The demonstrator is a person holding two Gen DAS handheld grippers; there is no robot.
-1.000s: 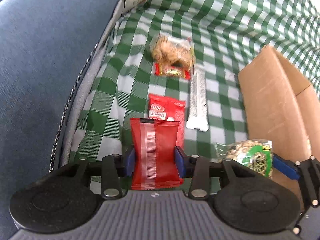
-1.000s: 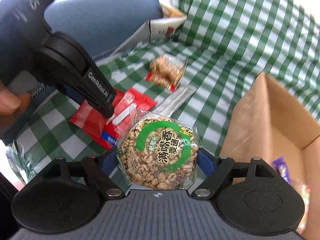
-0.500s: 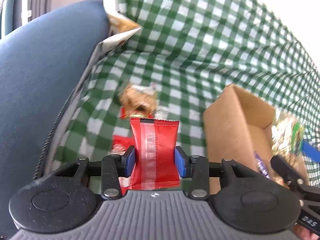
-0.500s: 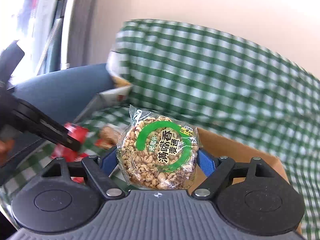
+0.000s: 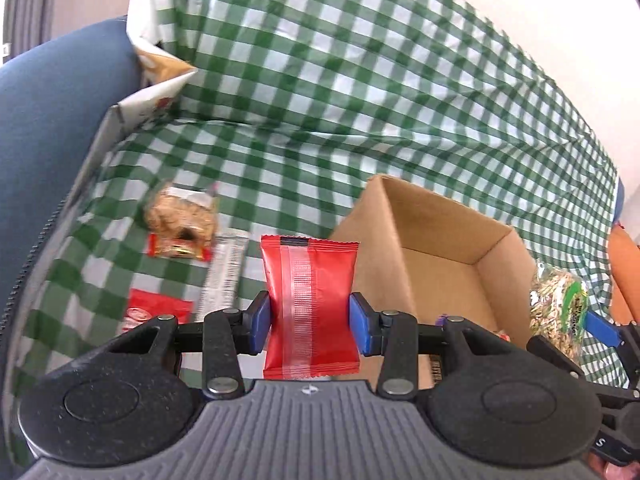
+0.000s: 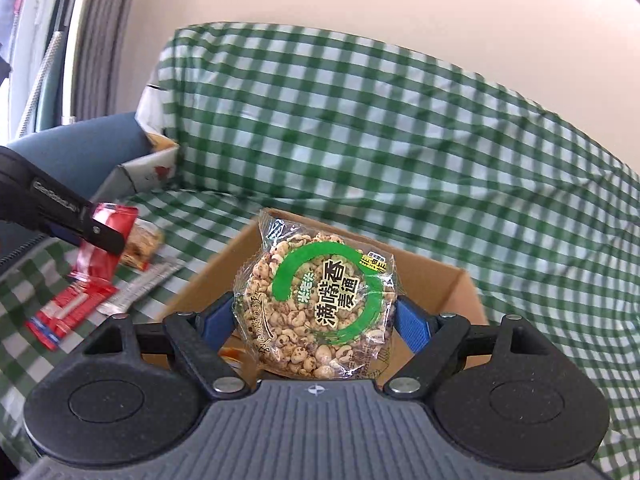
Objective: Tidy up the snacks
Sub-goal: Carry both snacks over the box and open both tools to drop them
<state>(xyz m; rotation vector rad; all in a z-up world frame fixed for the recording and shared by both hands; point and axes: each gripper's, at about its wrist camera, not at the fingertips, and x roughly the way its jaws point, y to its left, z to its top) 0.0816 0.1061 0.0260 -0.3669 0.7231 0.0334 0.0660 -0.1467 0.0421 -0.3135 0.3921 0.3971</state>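
1. while the left claw grips a red packet at lower centre, the cardboard box sits right of it.
2. right claw clamps a puffed grain cake, low in frame, before the box.

Green checked cloth, blue cushion, curtain.

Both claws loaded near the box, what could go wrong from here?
1. The left claw and right claw converge on one cardboard box; they may collide.
2. The red packet sits left of the box wall; released now, it likely lands on the checked cloth.
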